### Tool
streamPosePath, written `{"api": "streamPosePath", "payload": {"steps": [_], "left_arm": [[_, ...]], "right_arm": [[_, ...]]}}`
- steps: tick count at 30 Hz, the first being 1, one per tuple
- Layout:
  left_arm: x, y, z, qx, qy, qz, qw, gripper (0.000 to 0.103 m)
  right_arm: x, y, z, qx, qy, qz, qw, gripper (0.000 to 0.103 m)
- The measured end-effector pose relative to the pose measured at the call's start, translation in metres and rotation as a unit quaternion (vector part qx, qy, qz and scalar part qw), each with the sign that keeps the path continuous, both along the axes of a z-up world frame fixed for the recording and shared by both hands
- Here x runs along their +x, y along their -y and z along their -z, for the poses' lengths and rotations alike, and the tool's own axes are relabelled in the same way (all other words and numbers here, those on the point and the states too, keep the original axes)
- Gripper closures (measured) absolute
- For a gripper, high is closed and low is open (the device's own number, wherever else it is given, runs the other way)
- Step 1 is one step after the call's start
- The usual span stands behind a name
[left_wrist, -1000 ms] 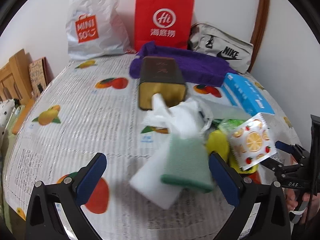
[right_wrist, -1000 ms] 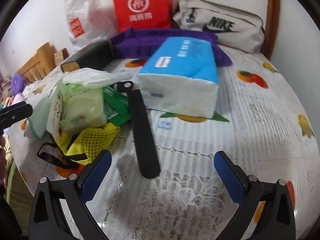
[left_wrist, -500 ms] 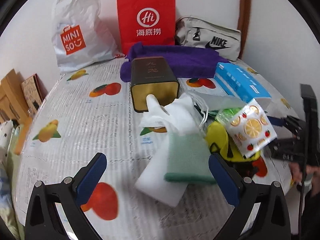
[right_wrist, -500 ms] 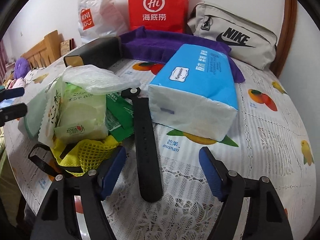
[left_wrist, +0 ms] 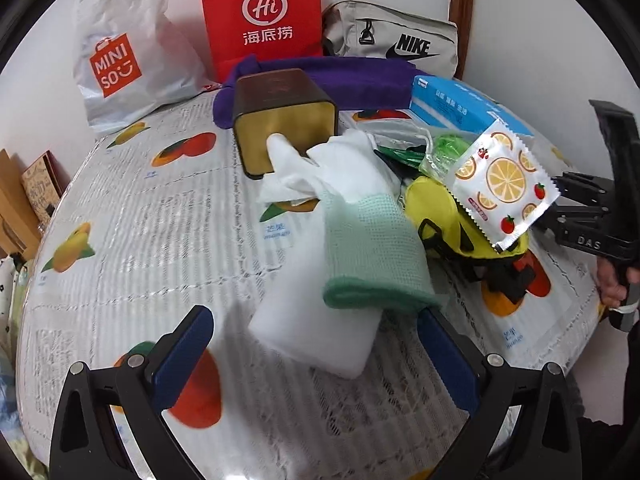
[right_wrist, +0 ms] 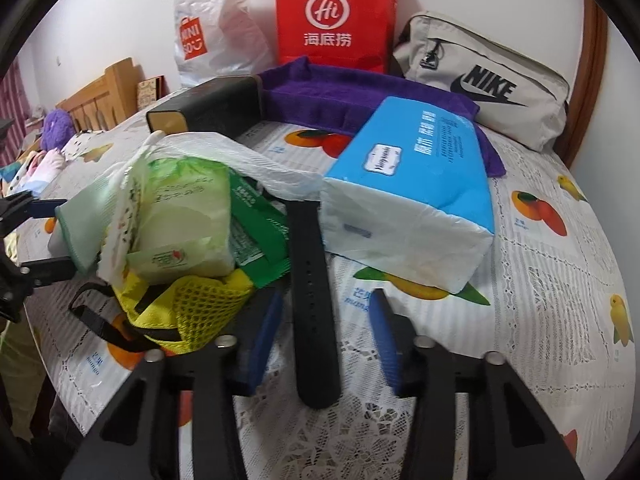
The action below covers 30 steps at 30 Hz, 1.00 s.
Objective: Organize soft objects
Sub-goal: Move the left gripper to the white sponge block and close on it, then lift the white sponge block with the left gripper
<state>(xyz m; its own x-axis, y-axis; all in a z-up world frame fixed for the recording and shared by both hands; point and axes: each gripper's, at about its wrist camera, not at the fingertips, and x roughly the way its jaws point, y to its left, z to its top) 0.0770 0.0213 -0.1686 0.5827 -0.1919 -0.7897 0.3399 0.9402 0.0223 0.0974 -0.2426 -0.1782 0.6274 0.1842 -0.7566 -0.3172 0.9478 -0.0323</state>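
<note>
Two tongs are out. My right tongs are closing around the long black rubber strap lying between them, to lift it from the pile. My left tongs stay wide apart before the soft green knitted cloth.

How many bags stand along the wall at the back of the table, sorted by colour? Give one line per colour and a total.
White plastic bag: 1
Red paper bag: 1
Grey sports bag: 1
Total: 3
</note>
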Motion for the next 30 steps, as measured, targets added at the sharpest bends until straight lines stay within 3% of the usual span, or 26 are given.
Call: {"api": "streamPosePath", "payload": {"steps": [2,4,9,11,13,14,15,18,24,26,30], "left_arm": [[0.002,0.003,0.002,0.001,0.005,-0.004,1.0000,0.003],[0.001,0.008,0.005,0.003,0.000,0.007,1.0000,0.019],[-0.002,0.013,0.004,-0.004,-0.005,0.024,0.9997,0.036],[-0.003,0.014,0.004,-0.007,-0.006,0.021,0.9997,0.036],[-0.003,0.012,0.003,-0.013,-0.007,0.018,0.9997,0.038],[-0.003,0.011,0.003,-0.014,-0.007,0.016,0.9997,0.040],[-0.002,0.010,0.003,-0.015,-0.006,0.015,0.9998,0.044],[-0.003,0.004,0.001,-0.030,-0.009,0.013,0.9994,0.047],[0.001,0.003,0.002,-0.050,-0.003,0.002,0.9987,0.047],[0.000,0.003,0.000,-0.049,-0.004,0.009,0.9988,0.056],[-0.005,-0.008,-0.015,-0.063,0.011,0.004,0.9979,0.056]], "right_arm": [[0.000,-0.002,-0.001,0.000,-0.002,-0.006,1.000,0.070],[0.002,-0.003,-0.001,0.000,-0.007,-0.007,1.000,0.070],[0.014,-0.003,-0.002,0.001,-0.015,0.001,1.000,0.050],[0.019,-0.003,-0.001,0.004,-0.016,-0.001,1.000,0.050],[0.022,-0.002,-0.001,0.017,-0.018,-0.006,1.000,0.064],[0.022,-0.001,-0.002,0.022,-0.019,-0.006,1.000,0.084],[0.023,0.000,-0.002,0.030,-0.023,-0.005,0.999,0.092],[0.021,0.002,-0.003,0.034,-0.028,0.002,0.999,0.098],[0.019,0.001,-0.003,0.040,-0.034,0.014,0.999,0.098],[0.017,0.000,-0.005,0.037,-0.033,0.013,0.999,0.100],[0.005,0.005,-0.010,0.051,-0.039,0.007,0.998,0.100]]}}
